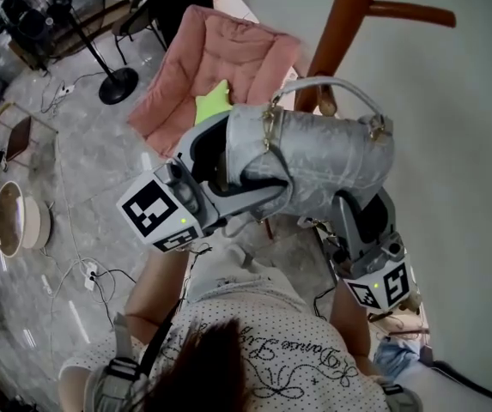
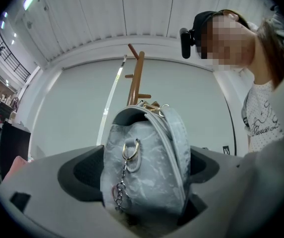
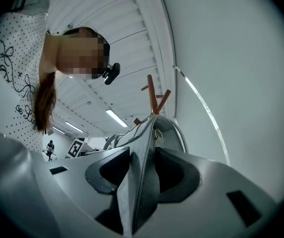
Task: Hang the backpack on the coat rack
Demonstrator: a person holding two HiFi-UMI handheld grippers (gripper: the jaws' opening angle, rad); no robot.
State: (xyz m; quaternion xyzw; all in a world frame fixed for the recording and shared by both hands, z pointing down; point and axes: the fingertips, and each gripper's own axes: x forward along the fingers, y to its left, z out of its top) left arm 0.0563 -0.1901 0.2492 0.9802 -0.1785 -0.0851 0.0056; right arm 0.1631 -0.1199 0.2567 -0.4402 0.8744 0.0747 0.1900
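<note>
A silvery grey backpack [image 1: 323, 157] with a looped top handle [image 1: 336, 81] hangs in the air, held from both ends. My left gripper [image 1: 247, 192] is shut on its left side; in the left gripper view the backpack [image 2: 149, 148] fills the gap, chain and ring facing the camera. My right gripper [image 1: 359, 213] is shut on the backpack's right end, its fingertips hidden behind the fabric. In the right gripper view a thin fold of the backpack [image 3: 141, 192] sits between the jaws. The wooden coat rack [image 1: 342, 24] stands just beyond the backpack, with its pegs [image 2: 134, 78] above the handle.
A pink padded chair [image 1: 211, 67] stands behind the left gripper. A fan stand [image 1: 117, 82] and cables [image 1: 91, 273] are on the floor at left. A white wall [image 1: 473, 144] runs close along the right. The person's body is right below the grippers.
</note>
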